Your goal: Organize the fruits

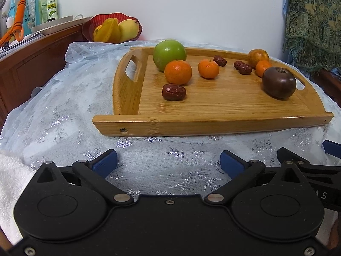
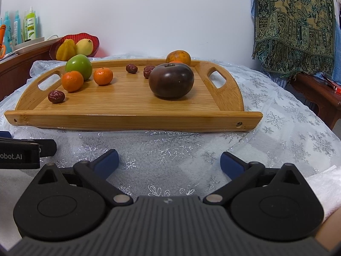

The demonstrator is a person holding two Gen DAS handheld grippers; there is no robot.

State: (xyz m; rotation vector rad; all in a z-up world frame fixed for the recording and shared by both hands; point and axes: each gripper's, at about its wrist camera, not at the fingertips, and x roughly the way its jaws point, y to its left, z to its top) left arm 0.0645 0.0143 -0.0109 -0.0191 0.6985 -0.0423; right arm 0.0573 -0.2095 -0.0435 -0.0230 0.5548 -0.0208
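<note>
Lying well beyond both empty claws (image 1: 168,162) (image 2: 169,162), fruit tray (image 1: 213,123)

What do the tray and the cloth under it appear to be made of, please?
The tray looks like bamboo with a smooth satin finish: fine strip grain, honey colour, a screw at the corner. The cloth seems a sheer synthetic mesh printed with glittery silver snowflakes.
</note>
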